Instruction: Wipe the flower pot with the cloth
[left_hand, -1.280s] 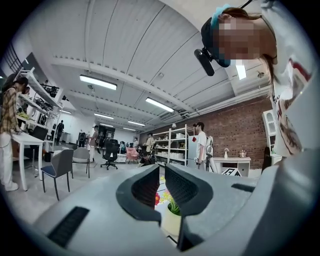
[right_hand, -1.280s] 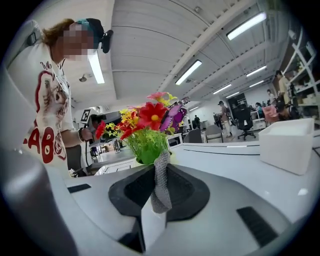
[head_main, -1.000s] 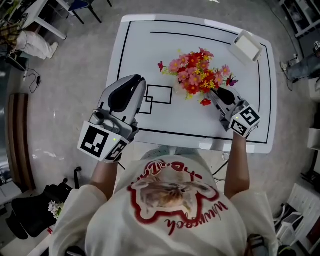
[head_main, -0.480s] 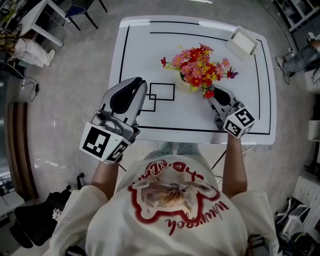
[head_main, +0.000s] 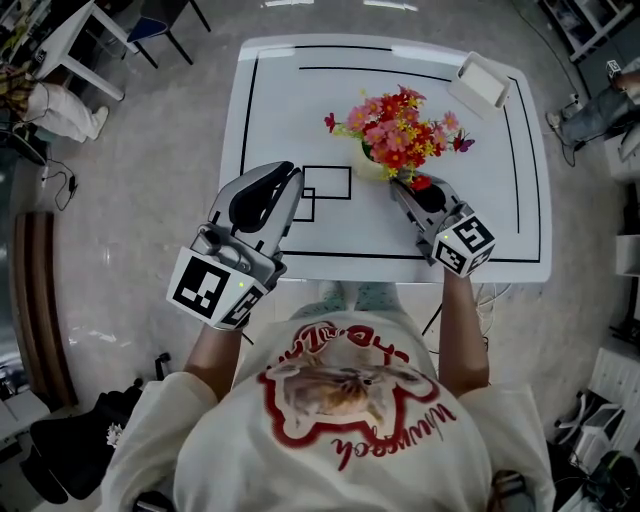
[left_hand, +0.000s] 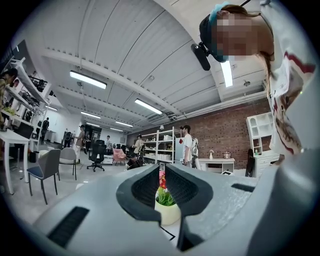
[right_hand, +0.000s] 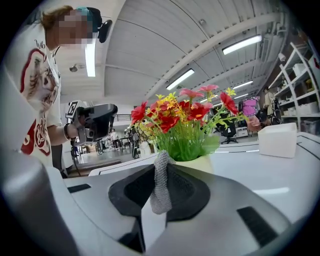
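Observation:
A pale flower pot (head_main: 372, 163) of red, pink and yellow flowers (head_main: 398, 128) stands mid-table. My right gripper (head_main: 398, 184) reaches in from the near right, its tips right by the pot's base. In the right gripper view the right gripper (right_hand: 161, 167) is shut on a fold of grey knitted cloth (right_hand: 160, 190), with the pot (right_hand: 200, 162) just beyond it. My left gripper (head_main: 291, 171) hovers over the table's near left edge. In the left gripper view its jaws (left_hand: 160, 172) stand almost together with nothing in them, and the pot (left_hand: 167, 212) shows through the thin slit.
The white table (head_main: 480, 200) carries black outlined rectangles (head_main: 327, 183) to the left of the pot and a white box (head_main: 478, 82) at its far right corner. Chairs (head_main: 150, 20) and other furniture stand on the floor to the far left.
My right gripper has moved left with the cloth, closer to the pot's base. The left gripper has shifted slightly towards the table. Neither grip has changed.

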